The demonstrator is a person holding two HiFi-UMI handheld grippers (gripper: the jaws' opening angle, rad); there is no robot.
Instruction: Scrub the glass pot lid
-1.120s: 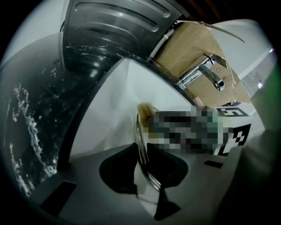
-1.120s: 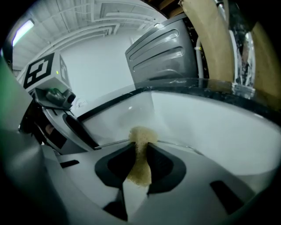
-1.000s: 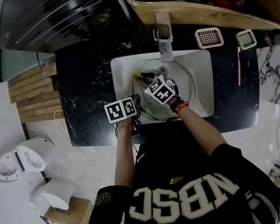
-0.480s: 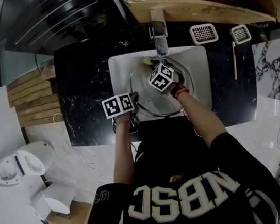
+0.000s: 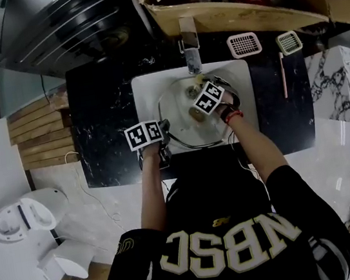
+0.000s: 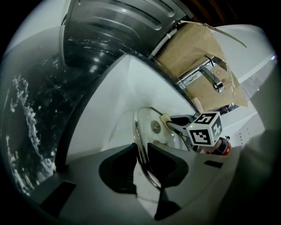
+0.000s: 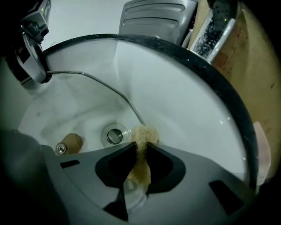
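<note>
Glass with a steel rim, the pot lid (image 6: 151, 134) is standing tilted on edge inside the white sink (image 5: 149, 94). At left, the left gripper (image 6: 141, 169) is clamping that rim between its pads, bracing the lid. At right, the right gripper (image 7: 139, 167) is pinching a tan sponge (image 7: 141, 134) and holding it near the lid's edge, just beside the drain (image 7: 114, 135). A brown knob (image 7: 71, 142) is probably sitting on the lid; the wide-angle view is leaving this unclear. Handling: the lid is likely rigid, moderately heavy, slippery when wet, and breakable. Grip the metal rim, not bare glass, and scrub with moderate pressure.
</note>
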